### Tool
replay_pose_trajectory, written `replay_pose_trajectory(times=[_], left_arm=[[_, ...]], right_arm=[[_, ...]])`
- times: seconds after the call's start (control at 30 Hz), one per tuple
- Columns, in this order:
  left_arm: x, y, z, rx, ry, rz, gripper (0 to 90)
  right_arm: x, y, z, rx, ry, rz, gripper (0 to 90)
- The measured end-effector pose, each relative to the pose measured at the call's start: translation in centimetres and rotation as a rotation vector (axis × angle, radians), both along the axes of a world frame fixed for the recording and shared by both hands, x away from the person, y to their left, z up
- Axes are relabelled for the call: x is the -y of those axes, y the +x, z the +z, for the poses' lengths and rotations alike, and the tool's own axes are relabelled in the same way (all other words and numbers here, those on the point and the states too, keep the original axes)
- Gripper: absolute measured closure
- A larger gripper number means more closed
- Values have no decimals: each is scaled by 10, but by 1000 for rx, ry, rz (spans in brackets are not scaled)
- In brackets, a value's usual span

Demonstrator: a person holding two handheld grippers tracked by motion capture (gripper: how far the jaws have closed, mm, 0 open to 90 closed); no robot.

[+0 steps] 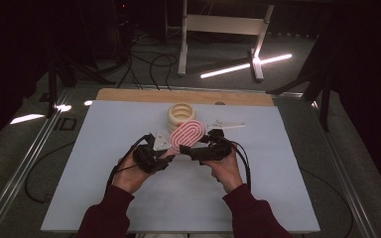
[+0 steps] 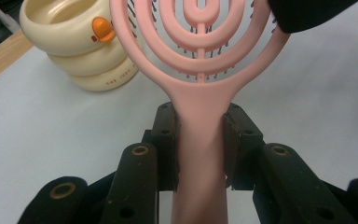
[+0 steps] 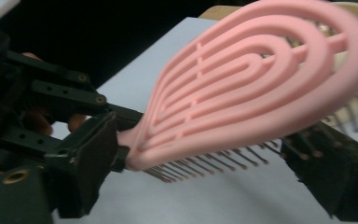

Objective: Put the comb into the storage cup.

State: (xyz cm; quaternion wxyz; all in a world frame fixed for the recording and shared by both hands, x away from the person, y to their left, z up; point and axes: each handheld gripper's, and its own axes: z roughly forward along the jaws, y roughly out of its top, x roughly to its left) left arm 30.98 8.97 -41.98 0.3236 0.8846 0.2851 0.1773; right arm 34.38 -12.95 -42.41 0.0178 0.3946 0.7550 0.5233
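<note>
A pink vented hairbrush (image 1: 187, 132) is held above the white table mat (image 1: 129, 198), near its middle. My left gripper (image 2: 200, 144) is shut on the brush's handle (image 2: 199, 177), just below the neck, with the head pointing away from it. My right gripper (image 3: 214, 168) is open, and its two jaws stand wide apart on either side of the brush head (image 3: 261, 79). The bristles (image 3: 205, 163) hang down between them. In the high view the left gripper (image 1: 168, 152) and the right gripper (image 1: 198, 143) meet at the brush.
A cream stacked-ring pot (image 1: 180, 114) with a small orange duck on its rim (image 2: 101, 29) stands just behind the brush. A wooden table edge (image 1: 129, 94) runs along the back. Beyond it are a white frame (image 1: 218, 25) and floor cables (image 1: 154, 64).
</note>
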Motion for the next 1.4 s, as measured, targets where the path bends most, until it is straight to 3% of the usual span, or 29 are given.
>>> replay_pose_trajectory(times=[0.07,0.23,0.4,0.8,0.93,1.13,1.4], left_arm=[[2,-1,1,5,-3,-1,699],[4,-3,2,12,-6,-8,699],[5,-3,1,14,-11,-12,699],[8,-2,-5,8,16,-7,697],[9,-1,-9,5,30,-4,696],[9,0,-11,-1,18,5,696],[6,0,-9,-1,-6,4,689]], right_arm=[[-1,0,1,-11,29,2,178],[0,1,0,-23,31,-18,332],[0,1,1,-35,52,-18,399],[-3,2,3,-47,61,-8,512],[-4,2,5,-60,86,8,574],[-9,0,9,-48,61,34,613],[-14,-1,16,-43,78,61,633]])
